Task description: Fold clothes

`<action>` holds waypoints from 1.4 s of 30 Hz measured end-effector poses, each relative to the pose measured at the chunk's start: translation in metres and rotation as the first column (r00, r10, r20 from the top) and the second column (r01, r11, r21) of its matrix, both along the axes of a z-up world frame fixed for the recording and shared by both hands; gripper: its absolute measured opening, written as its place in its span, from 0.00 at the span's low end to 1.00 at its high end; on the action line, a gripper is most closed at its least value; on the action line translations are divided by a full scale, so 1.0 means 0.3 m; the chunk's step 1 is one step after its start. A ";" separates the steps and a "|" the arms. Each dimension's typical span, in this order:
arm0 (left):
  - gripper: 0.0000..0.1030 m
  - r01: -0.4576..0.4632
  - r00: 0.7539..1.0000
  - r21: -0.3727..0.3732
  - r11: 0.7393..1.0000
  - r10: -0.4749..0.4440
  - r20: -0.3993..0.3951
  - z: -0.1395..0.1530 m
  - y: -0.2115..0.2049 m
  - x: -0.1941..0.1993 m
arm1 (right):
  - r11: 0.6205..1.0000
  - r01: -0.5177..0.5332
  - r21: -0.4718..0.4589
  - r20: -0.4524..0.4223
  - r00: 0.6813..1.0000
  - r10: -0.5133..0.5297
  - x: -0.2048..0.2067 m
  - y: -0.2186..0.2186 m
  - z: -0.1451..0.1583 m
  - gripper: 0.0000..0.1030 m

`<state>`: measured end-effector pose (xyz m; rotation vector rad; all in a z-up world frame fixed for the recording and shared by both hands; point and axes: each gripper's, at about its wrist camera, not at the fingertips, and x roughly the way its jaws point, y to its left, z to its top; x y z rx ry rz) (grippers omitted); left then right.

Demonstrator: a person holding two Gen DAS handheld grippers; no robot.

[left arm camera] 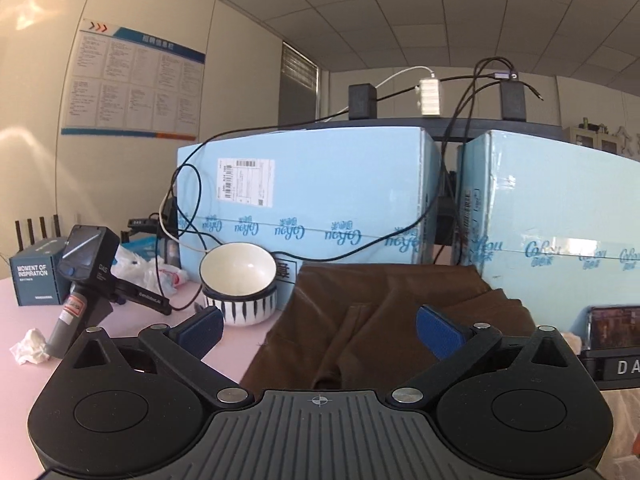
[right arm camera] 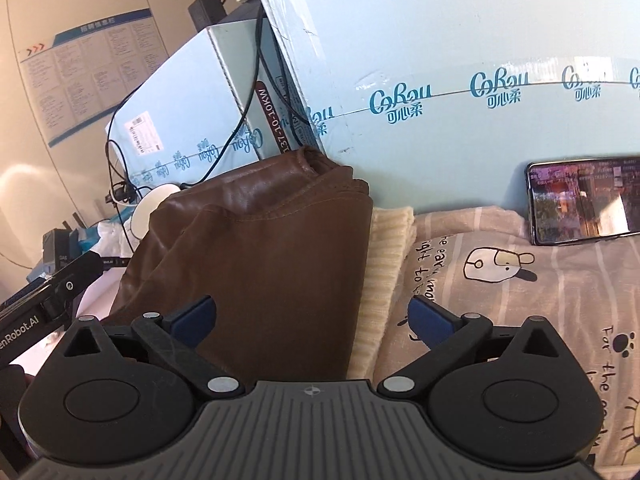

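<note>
A folded brown garment (left arm camera: 380, 312) lies on the pink table, its far edge against the light blue boxes. My left gripper (left arm camera: 320, 330) hovers over its near part with jaws wide apart and nothing between the blue pads. In the right wrist view the same brown garment (right arm camera: 260, 248) sits in a folded stack, touching a cream knit piece (right arm camera: 384, 272) to its right and a beige printed cloth (right arm camera: 520, 300) beyond. My right gripper (right arm camera: 312, 318) is open above the brown garment's right edge and the cream knit, gripping nothing.
Two light blue cartons (left arm camera: 320, 200) wall off the back, with cables draped over them. A striped bowl (left arm camera: 240, 284), a handheld black device (left arm camera: 88, 272), a small dark box (left arm camera: 36, 280) and crumpled tissue (left arm camera: 30, 352) stand left. A phone (right arm camera: 584, 200) leans on the right carton.
</note>
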<state>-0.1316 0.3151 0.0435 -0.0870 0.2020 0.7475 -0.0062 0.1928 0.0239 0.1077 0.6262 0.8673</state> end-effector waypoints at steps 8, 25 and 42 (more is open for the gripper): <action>1.00 -0.115 0.993 -0.032 0.993 0.114 -0.030 -0.060 -0.179 -0.040 | 1.000 0.003 -0.002 0.124 0.992 -0.003 -0.080 -0.121 -0.027 1.00; 1.00 -0.325 0.945 0.112 0.939 0.327 -0.001 -0.120 -0.315 -0.020 | 0.992 0.010 0.122 0.444 0.894 -0.064 -0.142 -0.217 -0.068 1.00; 1.00 -0.328 0.944 0.082 0.941 0.330 -0.011 -0.130 -0.298 -0.018 | 0.995 -0.029 0.095 0.494 0.869 -0.022 -0.179 -0.195 -0.075 1.00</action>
